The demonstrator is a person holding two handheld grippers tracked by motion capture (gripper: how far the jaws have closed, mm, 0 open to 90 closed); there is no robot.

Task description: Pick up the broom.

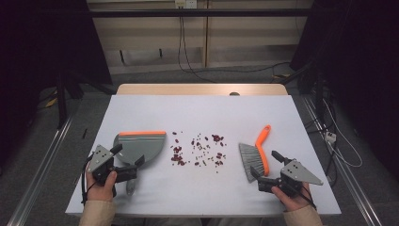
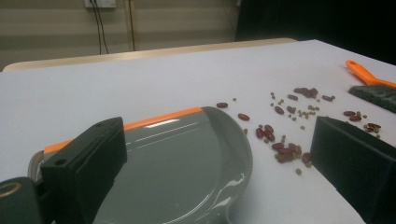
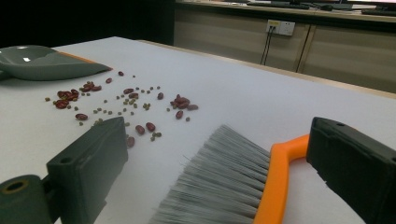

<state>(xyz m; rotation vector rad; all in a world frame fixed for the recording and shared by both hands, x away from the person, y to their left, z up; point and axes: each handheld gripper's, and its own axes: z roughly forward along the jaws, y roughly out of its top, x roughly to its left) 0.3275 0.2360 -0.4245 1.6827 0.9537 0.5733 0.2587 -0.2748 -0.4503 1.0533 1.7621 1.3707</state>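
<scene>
Right gripper view puts your right tool point(image 3: 219, 177) spread wide over the brush point(image 3: 233, 182), with the grey bristles and the orange spine lying between the jaws but neither pad touching them. If you close here you clamp on bristles rather than on the spine or the handle, and a brush held that way will likely twist or slip as soon as you sweep. Move toward the orange handle before you squeeze.

In the left gripper view your left tool point(image 2: 215, 158) is just as wide, holding nothing, its jaws straddling the rounded back of the dustpan point(image 2: 173, 163). That rim is smooth and shiny, so a shallow bite could slide off or flip the pan. In the high view a short handle seems to stick out toward you below the pan; that looks the safer hold.

Between the two tools the beans point(image 1: 200, 149) lie scattered on the counter point(image 1: 197, 110), dark red ones mixed with small greenish ones, well apart from the brush and just beside the pan's curved side. The pan's orange lip point(image 1: 142, 133) faces away from you, not toward the beans, so sweeping before you turn it would push them past the pan. Small ones may roll off.
</scene>
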